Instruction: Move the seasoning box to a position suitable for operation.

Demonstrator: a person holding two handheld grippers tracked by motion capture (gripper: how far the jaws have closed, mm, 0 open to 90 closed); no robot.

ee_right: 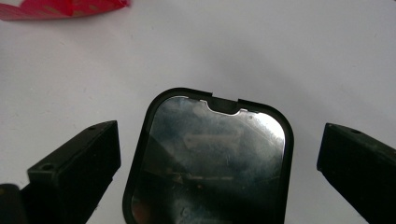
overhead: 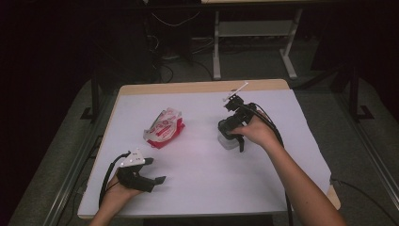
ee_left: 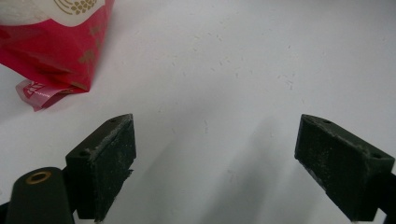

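Observation:
A red and white plastic bag (overhead: 163, 128) lies left of the table's middle; its red corner (ee_left: 51, 51) shows at the upper left of the left gripper view. My left gripper (overhead: 155, 170) is near the front left edge, open, with bare table between its jaws (ee_left: 215, 135). A small translucent container (overhead: 228, 142) with a black-rimmed clear lid (ee_right: 210, 158) stands right of the middle. My right gripper (overhead: 231, 137) hangs over it, open (ee_right: 219, 137). Its jaws stand on either side of the lid with a gap on each side.
The white tabletop (overhead: 197, 165) has a wooden rim (overhead: 197, 87) at the far edge. Beyond it are a dark floor, cables and a white desk frame (overhead: 216, 52). The bag's red edge (ee_right: 60, 8) lies farther off at the top left of the right gripper view.

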